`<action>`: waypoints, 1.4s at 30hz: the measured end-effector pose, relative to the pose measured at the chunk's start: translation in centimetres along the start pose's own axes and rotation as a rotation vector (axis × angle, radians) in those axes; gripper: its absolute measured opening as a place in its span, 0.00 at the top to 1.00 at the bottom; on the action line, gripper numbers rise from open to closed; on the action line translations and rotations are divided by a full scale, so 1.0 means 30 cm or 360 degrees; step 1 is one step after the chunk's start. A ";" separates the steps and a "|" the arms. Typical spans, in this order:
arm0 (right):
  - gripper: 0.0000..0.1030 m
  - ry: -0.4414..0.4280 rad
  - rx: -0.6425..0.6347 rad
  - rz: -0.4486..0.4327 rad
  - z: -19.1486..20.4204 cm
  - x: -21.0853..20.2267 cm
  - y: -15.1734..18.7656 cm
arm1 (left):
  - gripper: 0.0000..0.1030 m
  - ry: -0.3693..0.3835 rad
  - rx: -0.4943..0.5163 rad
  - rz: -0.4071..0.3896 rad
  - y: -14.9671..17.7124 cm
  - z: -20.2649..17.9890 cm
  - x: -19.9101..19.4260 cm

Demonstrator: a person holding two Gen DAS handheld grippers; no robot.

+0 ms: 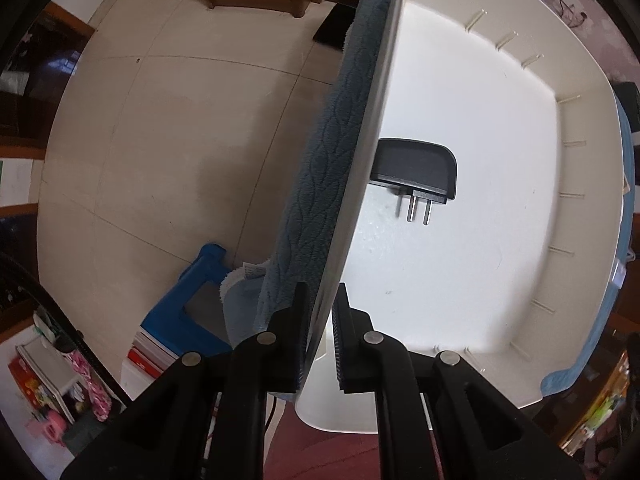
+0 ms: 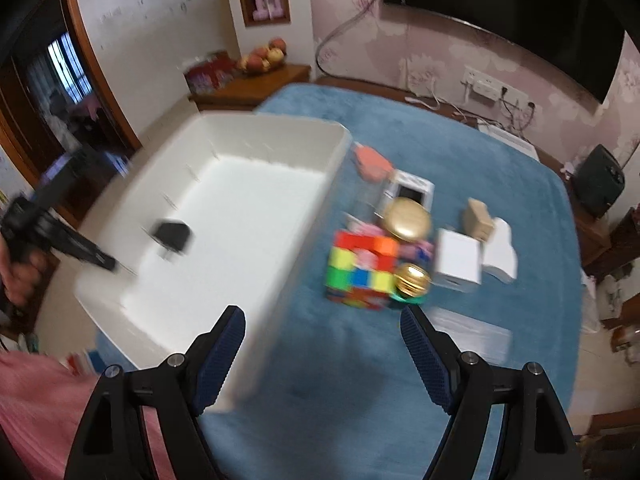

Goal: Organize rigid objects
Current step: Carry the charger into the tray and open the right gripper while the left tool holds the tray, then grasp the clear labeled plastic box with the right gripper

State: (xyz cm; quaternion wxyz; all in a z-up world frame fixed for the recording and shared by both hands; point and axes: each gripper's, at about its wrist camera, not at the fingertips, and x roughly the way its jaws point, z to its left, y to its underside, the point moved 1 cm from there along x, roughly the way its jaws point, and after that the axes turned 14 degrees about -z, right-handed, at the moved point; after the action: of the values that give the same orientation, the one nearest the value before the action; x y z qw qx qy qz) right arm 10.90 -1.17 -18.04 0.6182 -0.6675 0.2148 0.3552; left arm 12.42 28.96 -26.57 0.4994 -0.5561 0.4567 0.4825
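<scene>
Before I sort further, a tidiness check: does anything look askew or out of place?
Nothing is spilled or damaged. The white bin holds only a black plug adapter; the cube and boxes sit bunched on the blue cloth beside it.

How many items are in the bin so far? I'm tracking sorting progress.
1: a black plug lies on the white bin's floor, toward its left wall. The near corner is hidden.

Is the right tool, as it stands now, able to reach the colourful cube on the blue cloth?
Probably yes: the right tool is open and empty, and the colourful cube lies just ahead with nothing between.
</scene>
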 end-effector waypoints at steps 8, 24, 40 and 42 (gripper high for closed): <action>0.22 0.0056 -0.0200 0.0124 -0.165 0.060 0.080 | 0.91 0.0009 -0.0012 0.0007 0.008 0.036 0.022; 0.20 0.0038 -0.0531 0.0234 -0.303 0.230 0.124 | 0.87 -0.0080 0.0140 0.0013 0.005 0.042 0.017; 0.17 0.0049 -0.0514 0.0433 -0.403 0.386 0.157 | 0.87 -0.0148 0.0200 0.0015 0.032 -0.017 0.015; 0.17 0.0050 -0.0452 0.0450 -0.414 0.383 0.159 | 0.87 -0.0145 0.0221 0.0016 0.035 -0.027 0.018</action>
State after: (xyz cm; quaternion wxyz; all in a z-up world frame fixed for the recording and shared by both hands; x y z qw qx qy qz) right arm 17.54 -12.26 -29.95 0.4583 -0.7166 0.2638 0.4549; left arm 11.49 28.06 -27.19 0.5546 -0.4952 0.4687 0.4770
